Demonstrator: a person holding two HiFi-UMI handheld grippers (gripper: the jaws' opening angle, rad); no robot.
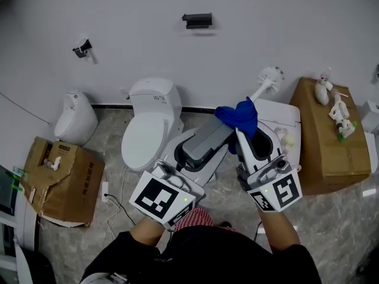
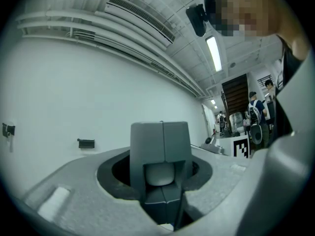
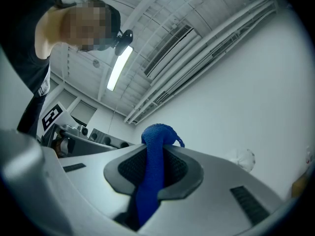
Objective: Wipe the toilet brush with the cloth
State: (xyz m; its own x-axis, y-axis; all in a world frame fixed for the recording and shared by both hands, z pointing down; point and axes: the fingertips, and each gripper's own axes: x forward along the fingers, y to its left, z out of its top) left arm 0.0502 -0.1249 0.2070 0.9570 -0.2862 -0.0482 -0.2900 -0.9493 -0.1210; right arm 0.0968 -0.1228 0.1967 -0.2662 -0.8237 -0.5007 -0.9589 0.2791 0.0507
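Claw on your left (image 2: 162, 136): both grey fingers drawn in on a pale rounded handle (image 2: 159, 173), seen end-on between them. In the head view this claw lies level and points up and right toward the cloth. Claw on your right (image 3: 156, 154): closed on the blue cloth (image 1: 240, 116), one strip of it running down between the fingers and the rest bunched over the tips. Cloth, position: just beyond both claw tips, draped over the lower shaft of the toilet brush (image 1: 269, 77). Toilet brush: white and tilted, with its bristle head up and to the right of the cloth and clear of it. Its shaft runs down under the cloth toward your left claw, and the cloth covers where shaft and claw meet in the head view. Beneath your right claw: a white unit (image 1: 283, 118). Left of your left claw: a white toilet (image 1: 153, 123) standing against the wall. Further left: a small white fixture (image 1: 76, 118) and a brown cardboard box (image 1: 62, 179) with torn flaps. Right side: a taller cardboard box (image 1: 325, 152) with small white items on top. Floor (image 1: 331, 229): grey marbled tile. Wall (image 1: 136, 34): plain white, carrying a black bracket (image 1: 197, 20) and a small dark fitting (image 1: 83, 47).
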